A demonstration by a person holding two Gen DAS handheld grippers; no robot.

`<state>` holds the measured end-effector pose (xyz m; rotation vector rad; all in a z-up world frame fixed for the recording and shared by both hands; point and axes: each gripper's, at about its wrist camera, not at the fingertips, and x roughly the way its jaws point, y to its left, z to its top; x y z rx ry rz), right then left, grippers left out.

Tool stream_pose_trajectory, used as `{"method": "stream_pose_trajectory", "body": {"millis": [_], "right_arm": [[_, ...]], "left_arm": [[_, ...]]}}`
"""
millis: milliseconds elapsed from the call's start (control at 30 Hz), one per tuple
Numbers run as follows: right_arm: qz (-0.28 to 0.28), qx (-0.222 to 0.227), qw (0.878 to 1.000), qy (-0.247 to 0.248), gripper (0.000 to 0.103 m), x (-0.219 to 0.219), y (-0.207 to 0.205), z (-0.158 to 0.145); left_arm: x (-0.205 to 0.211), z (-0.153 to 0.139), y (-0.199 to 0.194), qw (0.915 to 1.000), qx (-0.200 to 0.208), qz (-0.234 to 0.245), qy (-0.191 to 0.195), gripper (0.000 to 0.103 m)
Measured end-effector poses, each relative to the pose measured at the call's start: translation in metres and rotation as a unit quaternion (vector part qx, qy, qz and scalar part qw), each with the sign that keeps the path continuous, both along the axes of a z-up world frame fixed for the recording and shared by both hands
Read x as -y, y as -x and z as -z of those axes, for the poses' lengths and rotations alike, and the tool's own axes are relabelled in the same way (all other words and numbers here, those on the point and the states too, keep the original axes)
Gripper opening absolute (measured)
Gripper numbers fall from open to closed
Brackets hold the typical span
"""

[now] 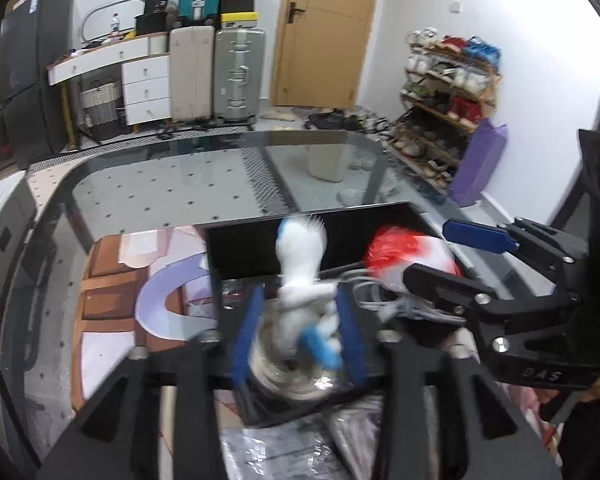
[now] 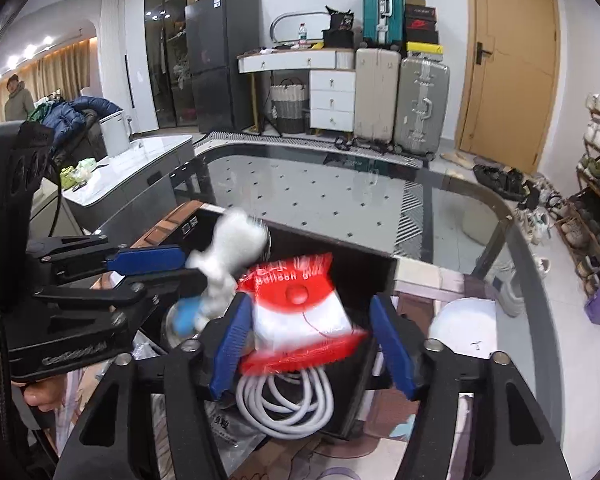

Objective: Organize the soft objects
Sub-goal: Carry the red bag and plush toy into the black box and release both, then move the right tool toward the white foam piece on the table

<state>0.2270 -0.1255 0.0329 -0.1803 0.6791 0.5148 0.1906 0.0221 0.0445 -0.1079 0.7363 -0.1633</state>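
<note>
Left gripper (image 1: 300, 328) jaws pinch white plush toy (image 1: 302, 264); right gripper (image 2: 312, 336) jaws wide around red-white packet (image 2: 300, 308), unclamped. Lower both squarely into black box (image 2: 364, 272).

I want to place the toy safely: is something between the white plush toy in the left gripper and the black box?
Nothing visible blocks it. The white plush toy is held in the left gripper over the open black box. Inside lie a coiled white cable and the red-and-white packet.
</note>
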Motion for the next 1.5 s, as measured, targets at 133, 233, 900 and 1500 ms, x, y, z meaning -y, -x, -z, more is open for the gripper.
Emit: {"method": "stream_pose_trajectory", "body": {"millis": [133, 233, 900, 1500], "right_arm": [[0.006, 0.009, 1.0, -0.007, 0.08, 0.01, 0.01, -0.008], [0.014, 0.017, 1.0, -0.018, 0.099, 0.022, 0.021, -0.015], [0.028, -0.016, 0.998, -0.048, 0.103, 0.057, 0.11, 0.007], [0.003, -0.059, 0.997, -0.045, 0.103, 0.045, 0.151, 0.036]], "left_arm": [[0.001, -0.011, 0.017, 0.9997, 0.019, -0.013, -0.004, 0.088], [-0.004, -0.019, 0.031, 0.999, 0.036, -0.025, 0.002, 0.103], [-0.011, 0.005, 0.102, 0.9989, 0.015, -0.044, 0.009, 0.103], [-0.007, 0.02, 0.142, 0.9989, 0.018, -0.044, -0.002, 0.103]]}}
